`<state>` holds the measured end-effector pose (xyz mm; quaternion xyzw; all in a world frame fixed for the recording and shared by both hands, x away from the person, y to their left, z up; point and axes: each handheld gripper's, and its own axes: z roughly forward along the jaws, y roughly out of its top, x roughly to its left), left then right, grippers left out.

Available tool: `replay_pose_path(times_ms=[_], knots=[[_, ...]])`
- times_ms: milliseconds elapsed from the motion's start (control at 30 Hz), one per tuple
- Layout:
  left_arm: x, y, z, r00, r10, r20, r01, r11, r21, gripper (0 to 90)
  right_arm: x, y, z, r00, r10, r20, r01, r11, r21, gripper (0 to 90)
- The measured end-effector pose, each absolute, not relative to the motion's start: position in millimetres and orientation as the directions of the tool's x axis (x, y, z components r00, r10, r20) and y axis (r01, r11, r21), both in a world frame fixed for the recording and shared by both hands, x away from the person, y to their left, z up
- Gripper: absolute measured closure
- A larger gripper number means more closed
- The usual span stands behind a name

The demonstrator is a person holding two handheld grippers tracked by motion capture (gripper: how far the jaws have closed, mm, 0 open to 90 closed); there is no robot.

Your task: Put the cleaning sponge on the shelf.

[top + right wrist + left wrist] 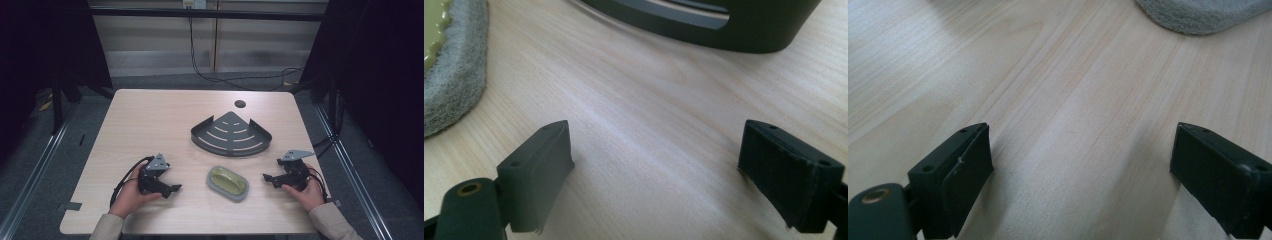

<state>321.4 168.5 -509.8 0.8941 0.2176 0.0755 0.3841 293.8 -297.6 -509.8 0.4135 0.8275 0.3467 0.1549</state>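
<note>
A grey scrubbing sponge with a yellow-green top (228,182) lies on the wooden table (160,120) between my two hands. Behind it sits a dark grey fan-shaped corner rack (231,134) with curved slots. My left gripper (175,189) rests low on the table left of the sponge and points at it; its jaws stand wide apart over bare wood (1080,165), the sponge's grey edge (1203,15) ahead. My right gripper (267,177) rests right of the sponge, open with nothing between its jaws (656,170). Its view has the sponge (449,65) at left and the rack's wall (734,30) ahead.
A round cable hole (240,104) sits in the table near its far edge. Black cables (235,80) trail on the floor behind. Dark curtains and metal rails flank the table on both sides.
</note>
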Motion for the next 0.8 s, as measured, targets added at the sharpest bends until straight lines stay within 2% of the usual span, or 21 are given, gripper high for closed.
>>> replay_pose_path(times_ms=[133, 233, 400, 567, 800], knots=[[321, 168, -510, 0.894, 0.447, -0.032, 0.331, -0.61, 0.72, 9.3, 297, -291, -501, -0.595, 0.803, 0.04, 0.638, 0.441, 0.631, 15.1], [321, 168, -510, 0.894, 0.447, -0.032, 0.331, -0.61, 0.72, 9.3, 300, -286, -494, -0.6, 0.797, 0.067, 0.676, 0.46, 0.576, 21.2], [321, 168, -510, 0.894, 0.447, -0.032, 0.331, -0.61, 0.72, 9.3, 305, -279, -480, -0.605, 0.789, 0.106, 0.712, 0.477, 0.515, 23.5], [321, 168, -510, 0.894, 0.447, -0.032, 0.331, -0.61, 0.72, 9.4, 310, -269, -464, -0.623, 0.772, 0.128, 0.724, 0.506, 0.47, 24.6], [321, 168, -510, 0.894, 0.447, -0.031, 0.33, -0.61, 0.72, 9.3, 314, -250, -445, -0.662, 0.742, 0.105, 0.711, 0.577, 0.402, 26.3]])
